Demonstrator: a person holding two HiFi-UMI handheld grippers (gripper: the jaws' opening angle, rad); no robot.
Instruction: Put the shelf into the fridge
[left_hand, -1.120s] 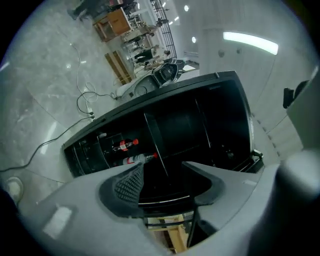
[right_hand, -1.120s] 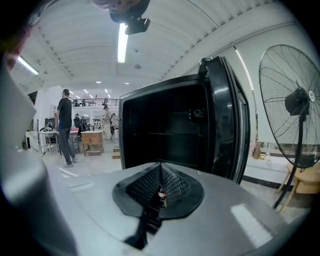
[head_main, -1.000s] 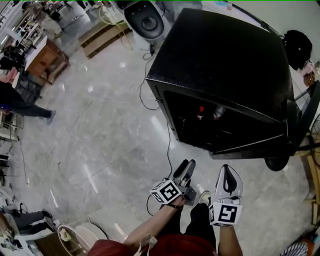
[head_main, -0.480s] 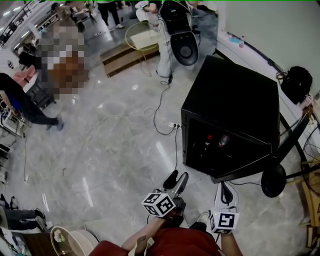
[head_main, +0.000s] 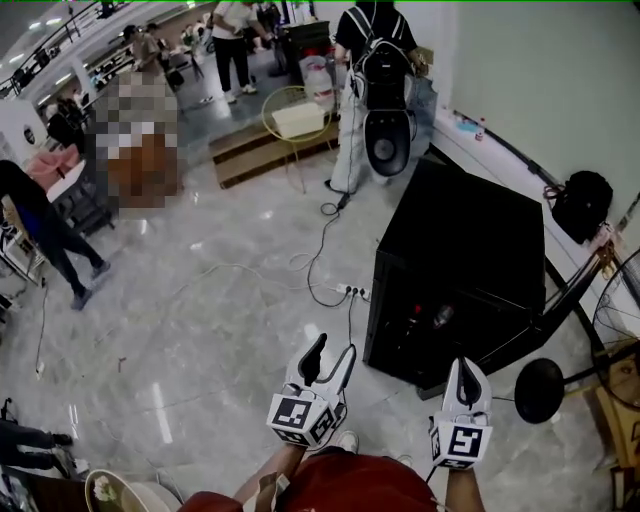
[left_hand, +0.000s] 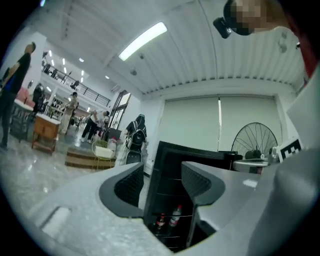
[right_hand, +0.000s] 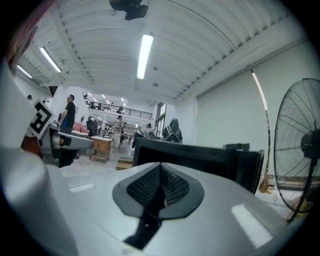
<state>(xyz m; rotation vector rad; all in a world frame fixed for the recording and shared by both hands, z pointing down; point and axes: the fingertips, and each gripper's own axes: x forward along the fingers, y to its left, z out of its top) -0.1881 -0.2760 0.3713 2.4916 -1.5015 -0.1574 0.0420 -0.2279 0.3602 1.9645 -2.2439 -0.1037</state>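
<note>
Shelf: no loose shelf shows in any view, so where it lies, which way it points and how its long side runs cannot be told. Only the thin wire racks (left_hand: 167, 194) already inside the fridge (head_main: 460, 270) can be seen, lying level across its width. The fridge is a low black box on a pale polished floor (head_main: 200, 330), standing just ahead and to the right of both grippers. Its door (head_main: 560, 300) is swung open on the right, and its dark opening faces back toward the person. Two bottles (head_main: 425, 320) stand on a lower rack inside. The left gripper (head_main: 333, 348) is held low and in front, tilted up toward the fridge. Its jaws are spread apart with nothing between them; through the gap, its own view shows the open fridge and the bottles. The right gripper (head_main: 467, 368) is beside it and closer to the opening, jaws pressed together and empty. It is the nearer hand to the fridge. Judged from this, the shelf has yet to be picked up, and whichever gripper takes it would likely need to hold it flat and slide it straight into the opening. A standing fan (head_main: 540, 390) is just right of the door, and a person with a backpack (head_main: 375, 60) stands beyond the fridge.
</note>
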